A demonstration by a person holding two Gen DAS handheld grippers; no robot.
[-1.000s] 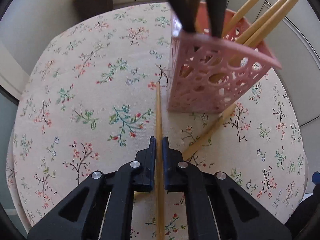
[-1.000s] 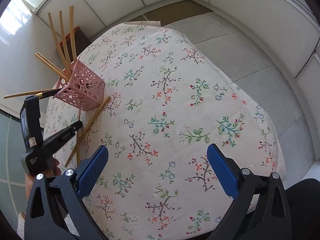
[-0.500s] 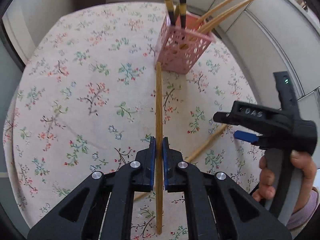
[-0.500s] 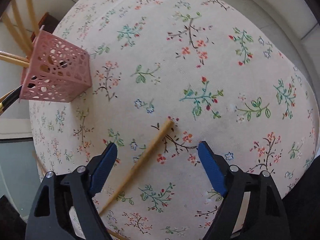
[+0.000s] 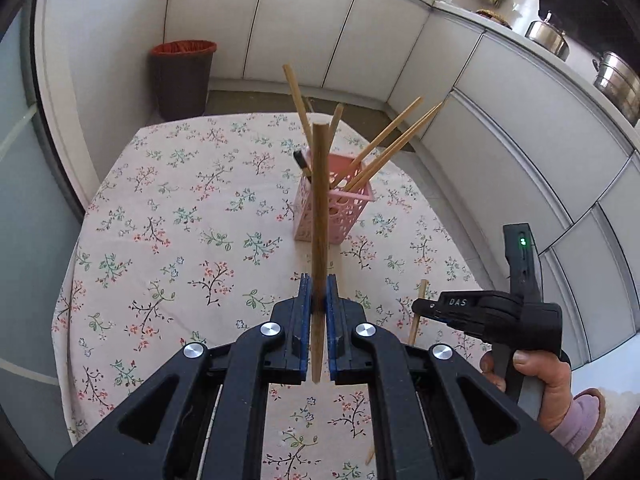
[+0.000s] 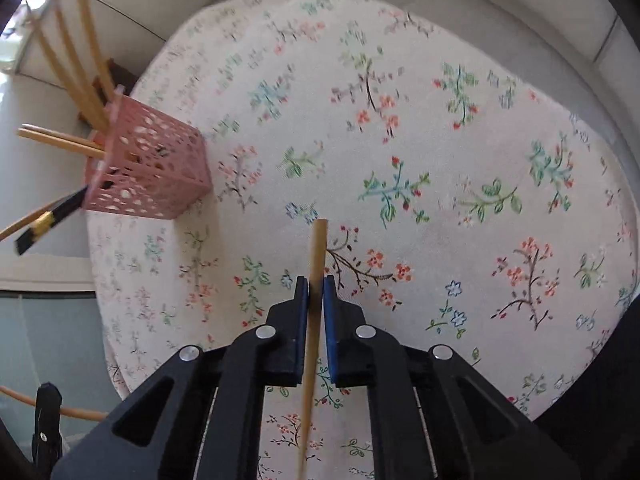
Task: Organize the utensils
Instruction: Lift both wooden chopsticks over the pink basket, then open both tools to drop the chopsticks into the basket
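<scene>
each claw has a chopstick. my left gripper (image 5: 319,294) is clamped tight on one chopstick (image 5: 319,216), lifted off the table and pointing up, its tip lined over the pink holder (image 5: 334,216). my right gripper (image 6: 316,294) is pinched shut on a second chopstick (image 6: 314,300), which sits low over the tablecloth (image 6: 440,160), well apart from the holder and on its near side. the holder already has several chopsticks fanned out in it. to do this well, i'd take one stick at a time, tip it steep, aim for the free gap away from the leaning sticks, and let go only once the end is inside the rim, so the light holder doesn't tip.
</scene>
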